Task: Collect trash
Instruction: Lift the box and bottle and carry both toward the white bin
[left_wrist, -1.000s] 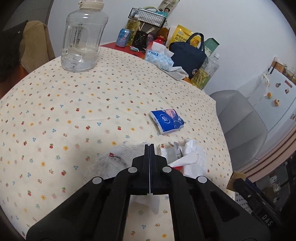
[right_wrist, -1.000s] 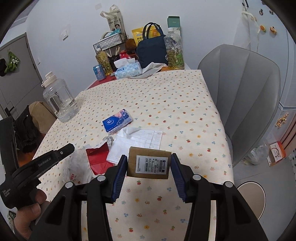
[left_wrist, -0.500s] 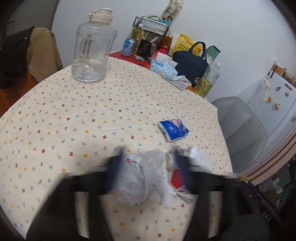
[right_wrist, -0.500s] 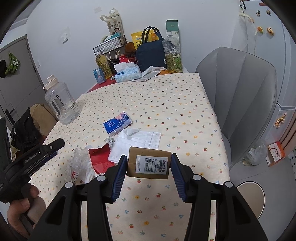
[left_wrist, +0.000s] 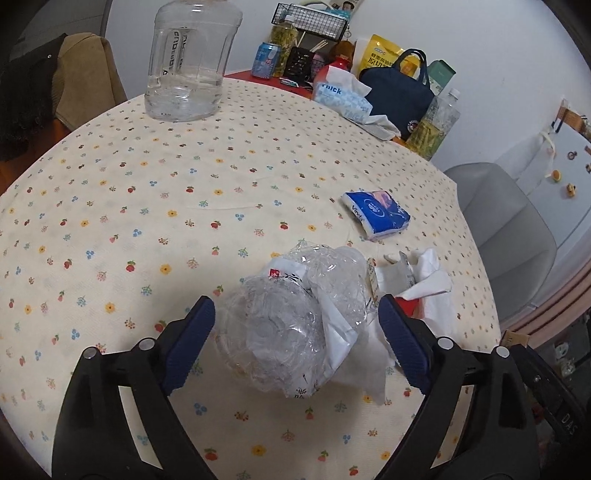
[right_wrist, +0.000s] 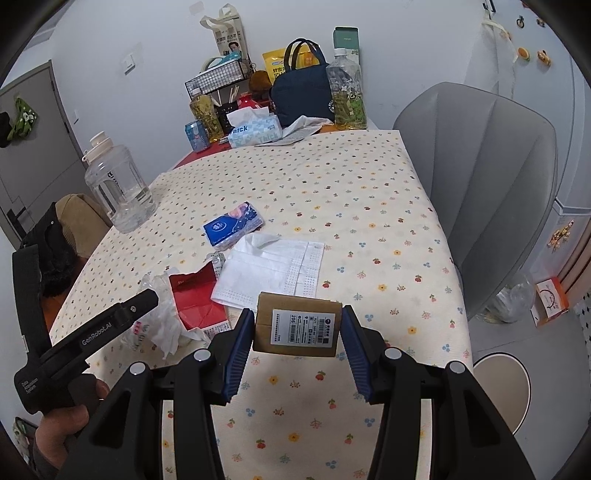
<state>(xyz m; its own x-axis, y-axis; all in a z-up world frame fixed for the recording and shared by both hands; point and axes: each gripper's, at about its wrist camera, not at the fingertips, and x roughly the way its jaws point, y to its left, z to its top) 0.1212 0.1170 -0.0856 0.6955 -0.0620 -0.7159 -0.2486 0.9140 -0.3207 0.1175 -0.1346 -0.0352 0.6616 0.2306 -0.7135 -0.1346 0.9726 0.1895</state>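
Note:
My left gripper (left_wrist: 295, 332) is open, its blue-padded fingers on either side of a crumpled clear plastic bag (left_wrist: 295, 314) lying on the flowered tablecloth (left_wrist: 147, 221). The jaws stand apart from the bag. Beside it lie white tissue (left_wrist: 428, 280) and a red wrapper (right_wrist: 195, 299). My right gripper (right_wrist: 297, 332) is shut on a small brown cardboard box (right_wrist: 297, 328) with a white barcode label, held above the table's near edge. A white napkin (right_wrist: 273, 273) and a blue tissue pack (right_wrist: 232, 223) lie beyond it. The left gripper's body shows in the right wrist view (right_wrist: 92, 332).
A large clear water jug (left_wrist: 192, 62) stands at the far left. A tissue box (right_wrist: 255, 131), navy bag (right_wrist: 303, 92), bottles and a wire basket (right_wrist: 218, 77) crowd the far end. A grey chair (right_wrist: 491, 184) stands right of the table.
My left gripper was shut a second ago; it has opened wide and now straddles the plastic bag. The right gripper holds the box as before.

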